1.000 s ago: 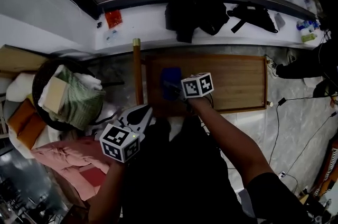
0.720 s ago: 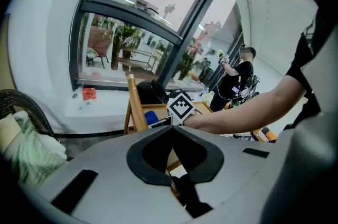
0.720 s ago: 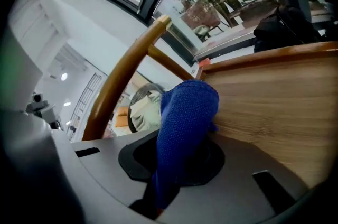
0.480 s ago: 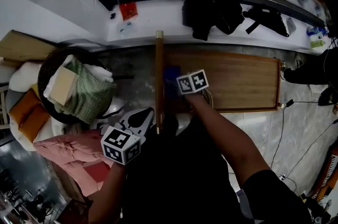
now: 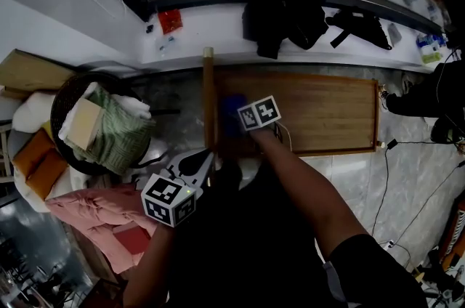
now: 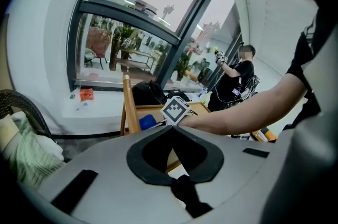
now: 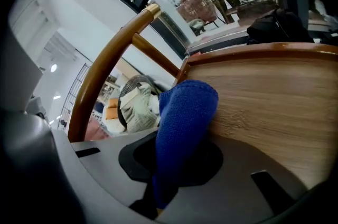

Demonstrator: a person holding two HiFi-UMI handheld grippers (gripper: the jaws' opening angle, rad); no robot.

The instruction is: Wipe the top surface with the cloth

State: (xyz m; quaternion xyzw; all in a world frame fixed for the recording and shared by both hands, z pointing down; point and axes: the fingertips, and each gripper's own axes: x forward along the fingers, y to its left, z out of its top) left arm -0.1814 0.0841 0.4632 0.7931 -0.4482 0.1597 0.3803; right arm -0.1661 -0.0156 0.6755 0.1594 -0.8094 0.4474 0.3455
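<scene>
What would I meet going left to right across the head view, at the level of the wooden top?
dark basket holding folded fabric → upright wooden rail → blue cloth → wooden top surface

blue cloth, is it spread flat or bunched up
Bunched up: the blue cloth stands as a thick folded wad pinched in the right tongs, its end against the wooden top.
</scene>
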